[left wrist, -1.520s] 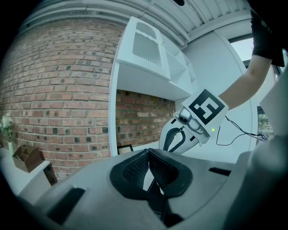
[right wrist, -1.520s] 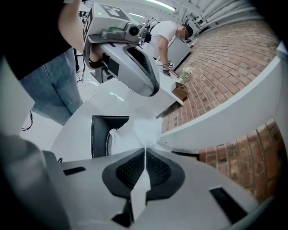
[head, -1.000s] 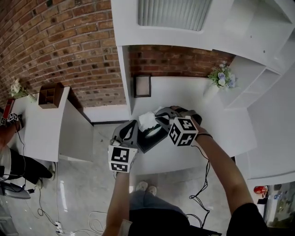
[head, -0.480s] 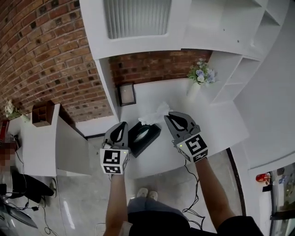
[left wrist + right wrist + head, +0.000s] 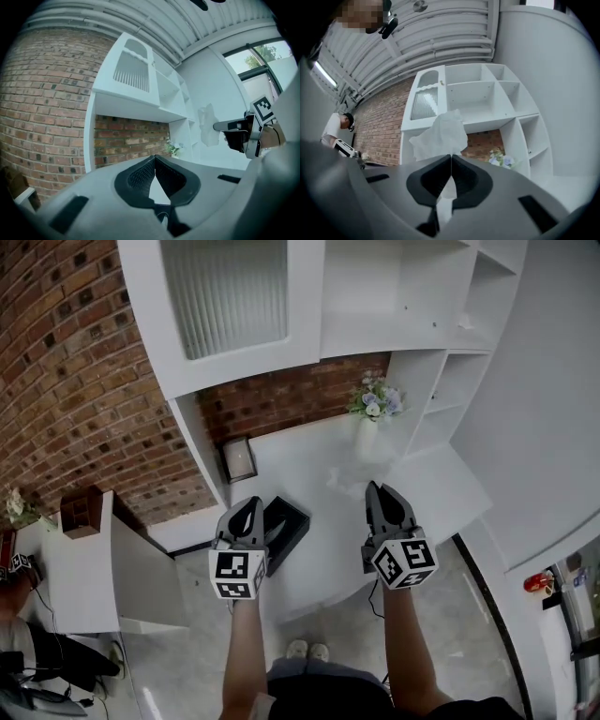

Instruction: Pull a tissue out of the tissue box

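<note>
My right tongs (image 5: 451, 157) are clamped on the tissue (image 5: 440, 133), held aloft well clear of the tissue box (image 5: 284, 529). My left tongs (image 5: 155, 158) are closed, empty. Tissue judged light, limp, tearable (grip an edge, gently).

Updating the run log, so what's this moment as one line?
right gripper: shut on white paper tissue | tissue: clear of black tissue box | left gripper: shut, empty

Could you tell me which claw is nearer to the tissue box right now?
Left. The left claw is right beside the tissue box; the right claw is well off to its right, clamped on a tissue.
</note>
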`<state>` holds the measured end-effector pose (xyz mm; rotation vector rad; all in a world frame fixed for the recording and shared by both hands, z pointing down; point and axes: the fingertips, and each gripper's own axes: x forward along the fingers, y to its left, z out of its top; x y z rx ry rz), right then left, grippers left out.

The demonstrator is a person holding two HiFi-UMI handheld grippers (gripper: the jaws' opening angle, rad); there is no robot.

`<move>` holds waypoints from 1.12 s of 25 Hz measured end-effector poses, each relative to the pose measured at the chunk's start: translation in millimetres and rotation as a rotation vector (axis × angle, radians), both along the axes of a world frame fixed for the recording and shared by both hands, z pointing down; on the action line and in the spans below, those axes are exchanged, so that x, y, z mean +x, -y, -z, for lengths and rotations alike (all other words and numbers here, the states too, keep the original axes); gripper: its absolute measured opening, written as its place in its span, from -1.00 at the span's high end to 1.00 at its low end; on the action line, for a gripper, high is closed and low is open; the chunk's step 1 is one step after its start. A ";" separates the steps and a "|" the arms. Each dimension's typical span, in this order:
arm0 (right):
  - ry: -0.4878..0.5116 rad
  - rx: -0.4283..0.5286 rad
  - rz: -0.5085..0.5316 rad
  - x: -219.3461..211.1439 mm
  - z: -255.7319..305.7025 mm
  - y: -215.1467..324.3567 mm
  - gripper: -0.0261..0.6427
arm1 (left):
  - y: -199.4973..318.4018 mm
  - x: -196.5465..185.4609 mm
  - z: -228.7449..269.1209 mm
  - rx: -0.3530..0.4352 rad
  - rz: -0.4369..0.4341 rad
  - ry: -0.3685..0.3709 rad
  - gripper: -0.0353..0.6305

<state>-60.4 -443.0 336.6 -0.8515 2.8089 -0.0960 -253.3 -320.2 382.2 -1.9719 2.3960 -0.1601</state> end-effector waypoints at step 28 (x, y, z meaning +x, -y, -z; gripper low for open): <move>-0.109 -0.045 -0.036 21.7 -43.1 -12.0 0.92 | 11.1 20.3 -6.5 -0.001 -0.074 -0.019 0.87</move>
